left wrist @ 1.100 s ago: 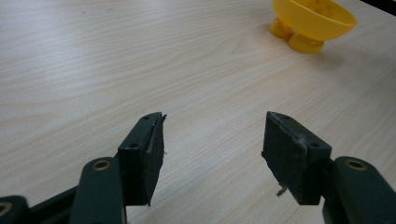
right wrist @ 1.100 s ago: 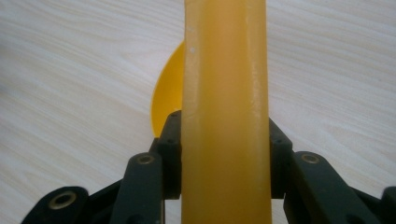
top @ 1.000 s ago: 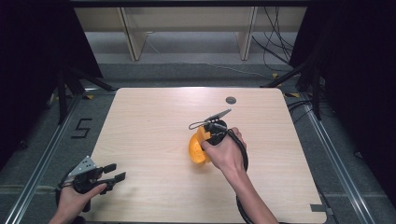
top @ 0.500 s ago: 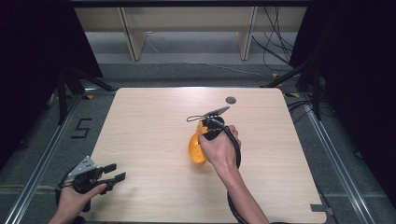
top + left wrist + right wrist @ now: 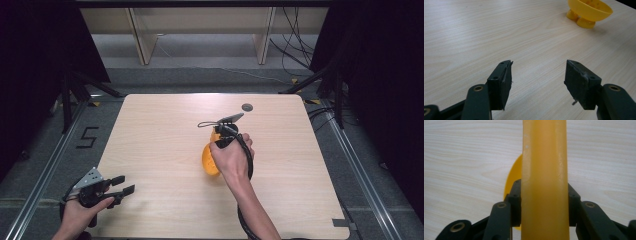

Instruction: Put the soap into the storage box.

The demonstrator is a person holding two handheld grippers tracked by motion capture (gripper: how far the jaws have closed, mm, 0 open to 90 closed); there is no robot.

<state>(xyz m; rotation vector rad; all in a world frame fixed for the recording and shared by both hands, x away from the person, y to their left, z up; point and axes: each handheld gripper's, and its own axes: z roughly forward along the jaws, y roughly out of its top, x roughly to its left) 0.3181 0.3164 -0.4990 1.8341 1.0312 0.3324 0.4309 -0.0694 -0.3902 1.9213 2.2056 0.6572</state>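
At 7 o'clock on the table (image 5: 160,130), left tongs (image 5: 124,185) gaping wide, gripping nothing. Near centre, right tongs (image 5: 543,202) clamped on the handle of a yellow bowl (image 5: 209,159); contents hard to tell.

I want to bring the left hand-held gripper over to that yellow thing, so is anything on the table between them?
Nothing visible stands in the way. From the open left hand-held gripper to the yellow object there is bare wooden table. The right hand-held gripper is closed on part of that object.
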